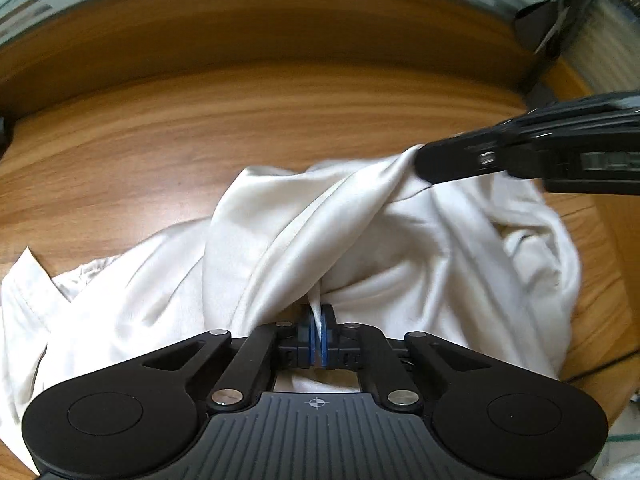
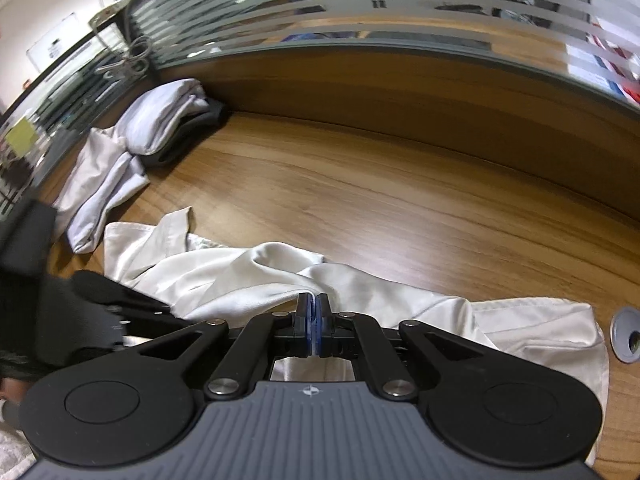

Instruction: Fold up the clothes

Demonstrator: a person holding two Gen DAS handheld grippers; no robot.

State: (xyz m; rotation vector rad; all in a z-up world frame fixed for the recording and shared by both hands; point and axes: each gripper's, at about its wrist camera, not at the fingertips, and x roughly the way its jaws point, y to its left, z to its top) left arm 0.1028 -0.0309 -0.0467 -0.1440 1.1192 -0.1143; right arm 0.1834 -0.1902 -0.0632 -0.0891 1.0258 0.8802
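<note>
A crumpled white garment (image 1: pixel 400 264) lies on the wooden table (image 1: pixel 200 128). In the left wrist view my left gripper (image 1: pixel 319 314) is shut, with a thin edge of the fabric pinched between its blue pads (image 1: pixel 310 332). From the right my right gripper (image 1: pixel 420 162) reaches in, shut on a raised fold, and the cloth runs taut between the two grips. In the right wrist view the right gripper (image 2: pixel 314 302) has its pads together at the ridge of the white garment (image 2: pixel 240 276). The left gripper (image 2: pixel 160 312) shows as a dark, blurred shape at the left.
A stack of folded clothes (image 2: pixel 160 120), white over dark, sits at the far left by the glass partition (image 2: pixel 360 8). A round cable grommet (image 2: pixel 628 334) is set in the table at the right. A raised wooden rim (image 1: pixel 280 20) borders the far side.
</note>
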